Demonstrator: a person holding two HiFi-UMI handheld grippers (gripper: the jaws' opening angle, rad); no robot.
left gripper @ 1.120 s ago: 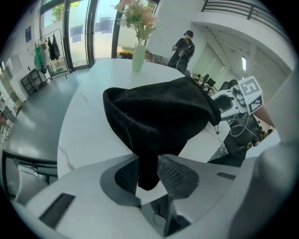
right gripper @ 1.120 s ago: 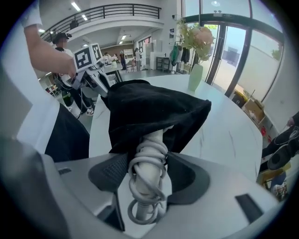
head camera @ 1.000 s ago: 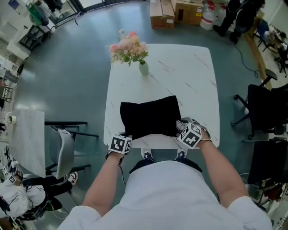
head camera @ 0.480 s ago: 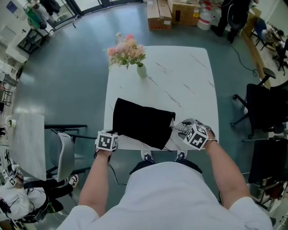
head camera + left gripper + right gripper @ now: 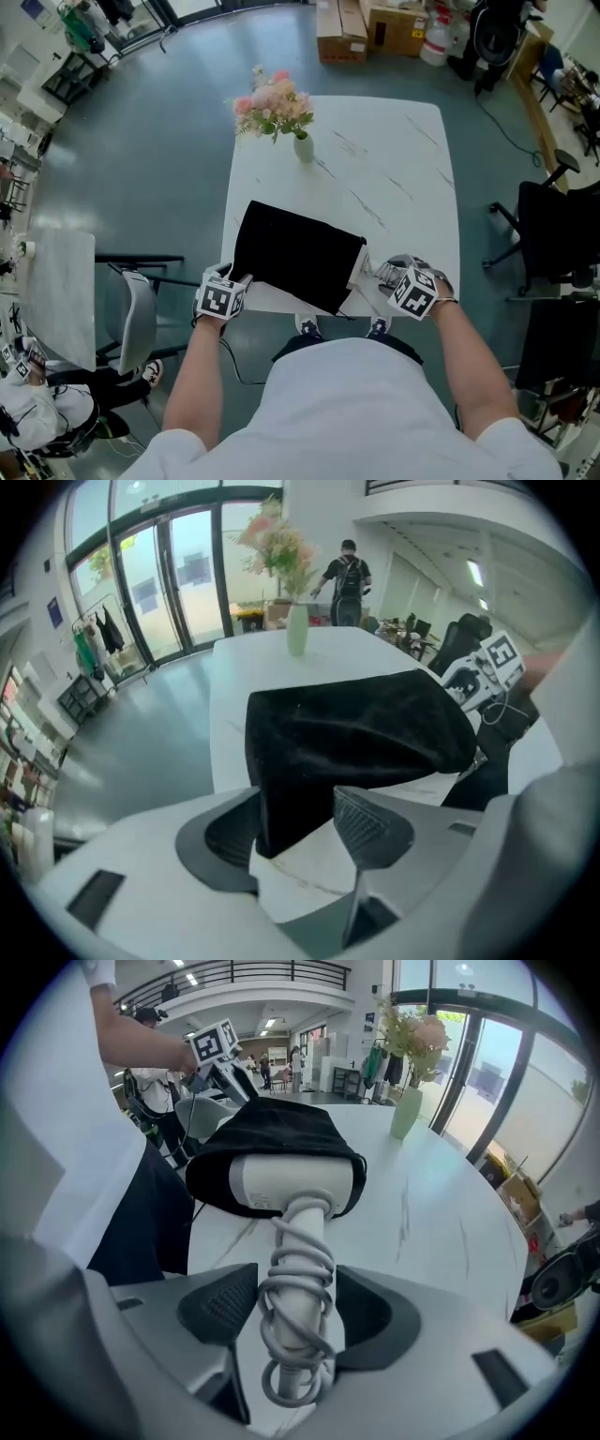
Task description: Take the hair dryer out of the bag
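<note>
The white table (image 5: 403, 159) bears a black bag (image 5: 295, 253) and a flower vase (image 5: 303, 147).

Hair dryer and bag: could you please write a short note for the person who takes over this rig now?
Left hand-held gripper: open, jaws just opened; a corner of the black bag lies between them, against one pad only.
Right hand-held gripper: closed on the hair dryer at its cord-wrapped handle; jaws have just eased slightly wider.
Bag lies askew on the white table, near the person's edge; the dryer's head sits in its mouth, handle outside.
Done: handle out and gripped. To do: draw the head fully out.
</note>
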